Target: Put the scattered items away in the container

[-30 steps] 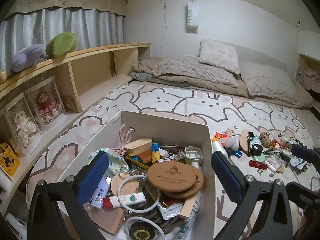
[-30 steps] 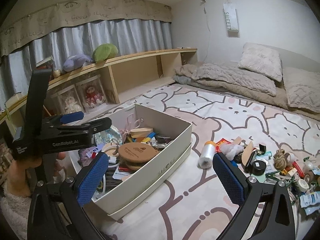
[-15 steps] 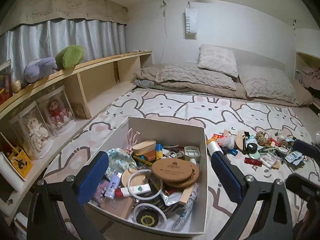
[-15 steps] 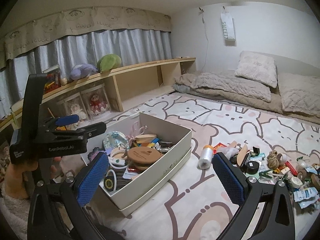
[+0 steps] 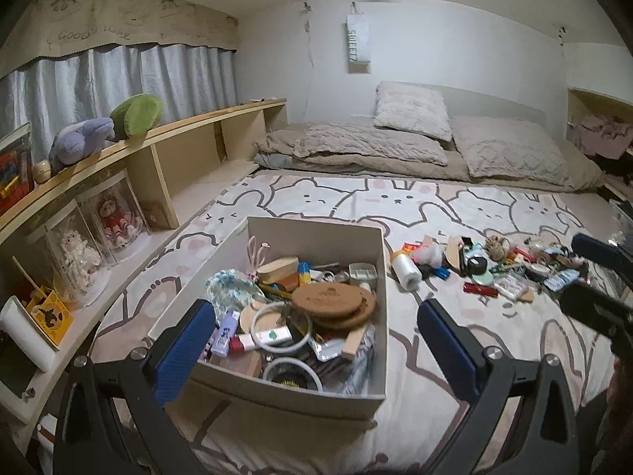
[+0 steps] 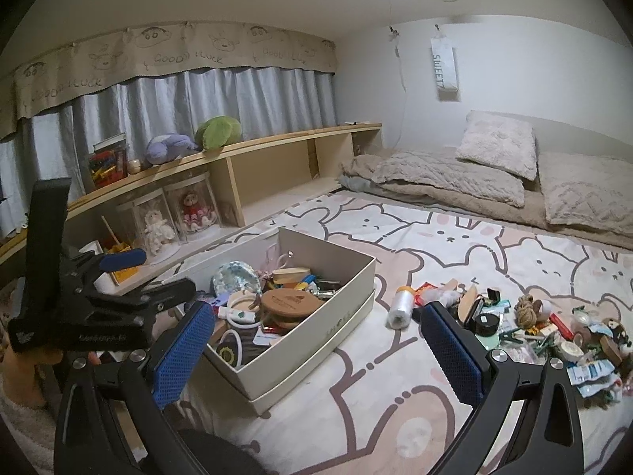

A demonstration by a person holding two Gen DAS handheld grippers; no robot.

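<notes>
A cream box (image 5: pixel 312 226) sits on the cartoon rug, heaped with small things, a round cork mat (image 5: pixel 332 303) lying on top. To its right several loose items (image 5: pixel 494 273) are strewn on the rug, a white plastic roll (image 5: pixel 405 271) closest to the box. My left gripper (image 5: pixel 316 316) hangs open and empty above the box's near end. My right gripper (image 6: pixel 316 312) is open and empty too, held back from the box (image 6: pixel 316 340), with the scattered pile (image 6: pixel 534 320) and roll (image 6: pixel 401 306) ahead on its right. A hand holds the left gripper (image 6: pixel 154 273) at the left.
A long wooden shelf (image 6: pixel 245 146) runs along the left wall with plush toys (image 6: pixel 217 132) on top and doll jars (image 6: pixel 194 213) below. Folded bedding and pillows (image 6: pixel 494 174) lie at the back. Patterned rug (image 6: pixel 395 396) stretches between me and the pile.
Both grippers have drawn back and risen away from the box, so box and pile look smaller and farther. Both stay open and empty; nothing on the rug has moved.
</notes>
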